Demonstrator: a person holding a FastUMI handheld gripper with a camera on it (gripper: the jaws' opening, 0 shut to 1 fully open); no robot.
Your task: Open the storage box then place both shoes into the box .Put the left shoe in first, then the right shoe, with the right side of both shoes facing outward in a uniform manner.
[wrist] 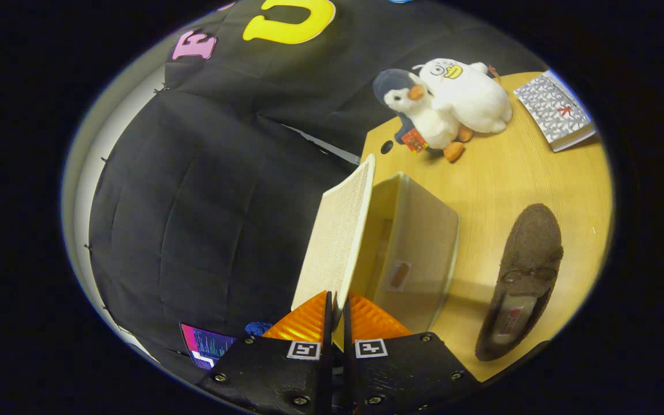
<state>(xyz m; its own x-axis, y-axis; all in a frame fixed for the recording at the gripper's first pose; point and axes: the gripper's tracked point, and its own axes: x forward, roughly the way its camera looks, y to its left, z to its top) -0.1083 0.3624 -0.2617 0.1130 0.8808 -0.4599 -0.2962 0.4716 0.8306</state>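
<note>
Pinching the box lid (336,236) edge between nearly closed fingers (309,323), the gripper (336,314) could slip and drop it shut over the storage box (418,253) beside the shoe (525,276).

My gripper camera sat tilted, close above the open storage box (407,242), facing along its fingers (303,325) toward the table (516,173).

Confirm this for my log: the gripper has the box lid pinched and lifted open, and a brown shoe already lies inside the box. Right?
Not quite. In the gripper view the gripper does pinch the raised lid, but the brown shoe lies on the table beside the box, not inside it.
</note>
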